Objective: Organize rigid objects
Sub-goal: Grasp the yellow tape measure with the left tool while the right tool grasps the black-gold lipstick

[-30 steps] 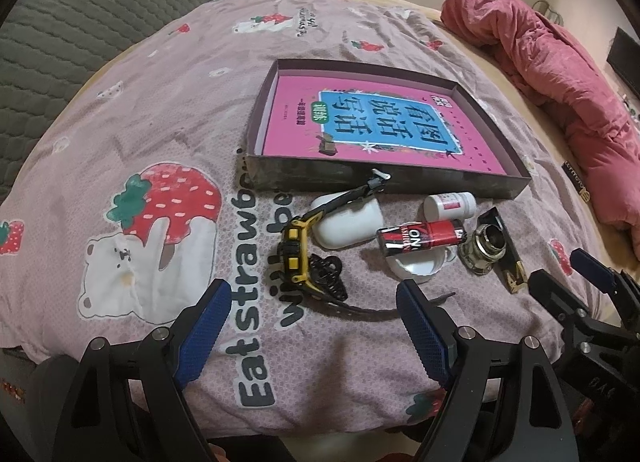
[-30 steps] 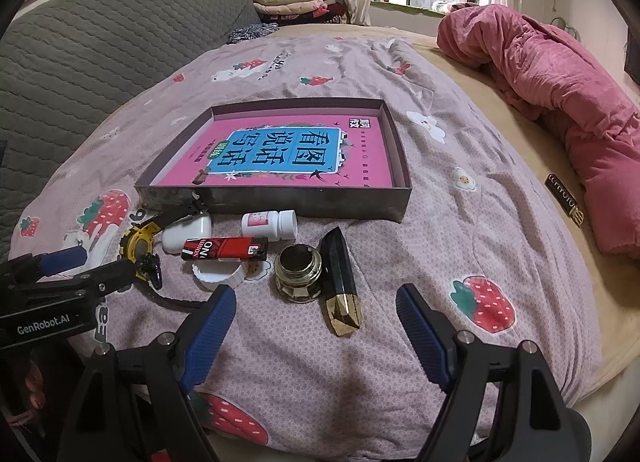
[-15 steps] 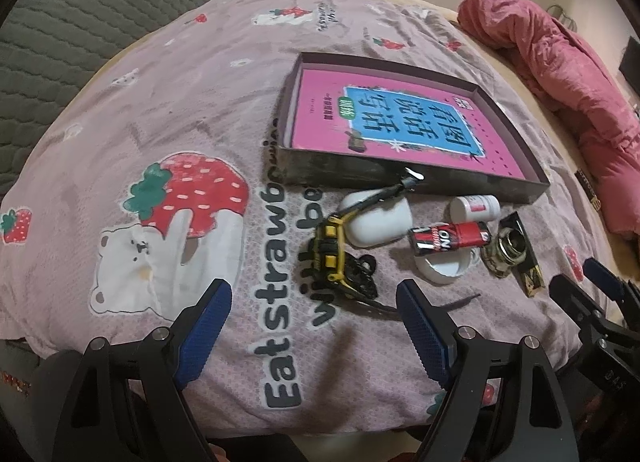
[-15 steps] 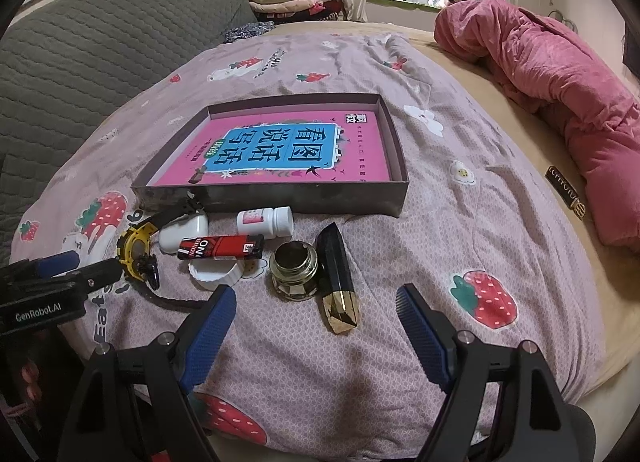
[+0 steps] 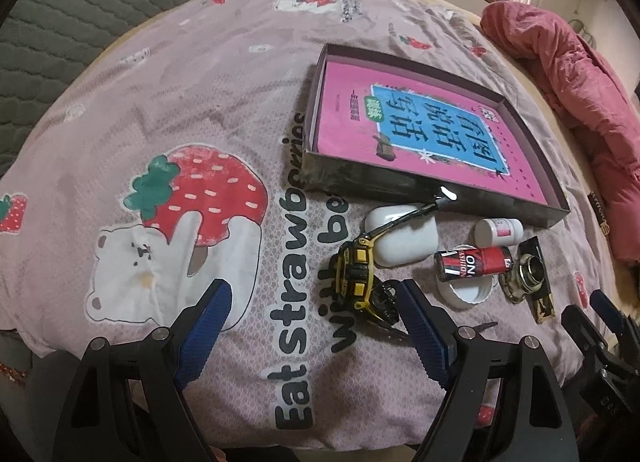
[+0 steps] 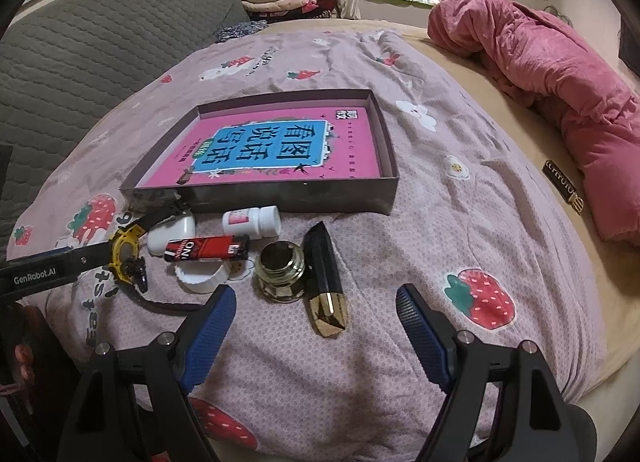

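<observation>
Left wrist view: left tool (image 5: 312,318) spread wide, nothing between its pads, low over the bed (image 5: 200,110).
Nearest item, left: yellow-and-black wristwatch (image 5: 356,274) just ahead and right of centre, beside the right pad; strap runs away from the tool toward the tray.
Right wrist view: right tool (image 6: 314,316) also wide and unloaded.
Nearest item, right: black-and-gold lipstick tube (image 6: 326,280) directly ahead between the pads, long axis pointing away from the tool, gold end nearest.
Cluster: white case (image 5: 400,238) under the watch strap; red lighter (image 6: 208,248) lying across a white lid (image 6: 200,276); small white bottle (image 6: 252,222) on its side; glass jar (image 6: 280,270) touching the lipstick tube.
Cluster position: on the bedspread, just in front of the tray's near wall.
Container: shallow dark box tray (image 6: 260,194) beyond the cluster.
Contents: pink book (image 6: 276,150) flat on the floor of the tray; none of the small items inside yet.
Judgement: the watch suits the left tool, the lipstick tube the right; a grip across the tube's narrow width looks natural.
</observation>
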`<state>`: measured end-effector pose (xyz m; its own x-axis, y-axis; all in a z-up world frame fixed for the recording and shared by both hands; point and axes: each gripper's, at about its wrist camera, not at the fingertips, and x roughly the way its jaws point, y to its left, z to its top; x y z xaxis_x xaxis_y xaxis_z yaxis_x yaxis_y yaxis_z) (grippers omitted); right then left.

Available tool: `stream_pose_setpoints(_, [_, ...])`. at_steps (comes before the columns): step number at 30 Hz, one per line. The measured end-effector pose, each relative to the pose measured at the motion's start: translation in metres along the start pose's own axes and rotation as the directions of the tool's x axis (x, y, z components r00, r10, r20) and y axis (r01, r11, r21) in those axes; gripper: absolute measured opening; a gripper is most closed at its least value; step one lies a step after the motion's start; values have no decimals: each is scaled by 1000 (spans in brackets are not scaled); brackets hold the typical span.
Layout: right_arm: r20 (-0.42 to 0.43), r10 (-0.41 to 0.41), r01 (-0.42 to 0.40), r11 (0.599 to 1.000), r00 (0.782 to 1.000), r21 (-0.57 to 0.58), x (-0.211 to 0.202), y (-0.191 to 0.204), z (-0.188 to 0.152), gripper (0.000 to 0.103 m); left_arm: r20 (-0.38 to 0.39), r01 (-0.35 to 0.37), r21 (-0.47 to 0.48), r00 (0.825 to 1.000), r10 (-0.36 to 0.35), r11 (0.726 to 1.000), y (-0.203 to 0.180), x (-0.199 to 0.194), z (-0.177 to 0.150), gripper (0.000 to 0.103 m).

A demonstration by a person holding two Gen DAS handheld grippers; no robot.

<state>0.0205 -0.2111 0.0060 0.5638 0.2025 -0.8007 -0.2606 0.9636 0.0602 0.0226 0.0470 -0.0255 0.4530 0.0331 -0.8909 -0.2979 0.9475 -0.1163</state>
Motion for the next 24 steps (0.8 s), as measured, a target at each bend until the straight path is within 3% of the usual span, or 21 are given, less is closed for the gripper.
stream_pose_setpoints(10, [-32,-8,8,1000,999,-3,14,-5,-1,82,-49,-17,-4,999,17,1000,2,22,7,85])
stream_pose_setpoints(19, [-76,-80,73,994,994,-84,39,-6,3,81,-53,-42,14,998,42,999,-1,32,12,85])
stream_pose_setpoints(24, [-113,-108,94,989,988,-116,56,-6,4,73,-80,-29,6,996,29,1000,3,39,12,84])
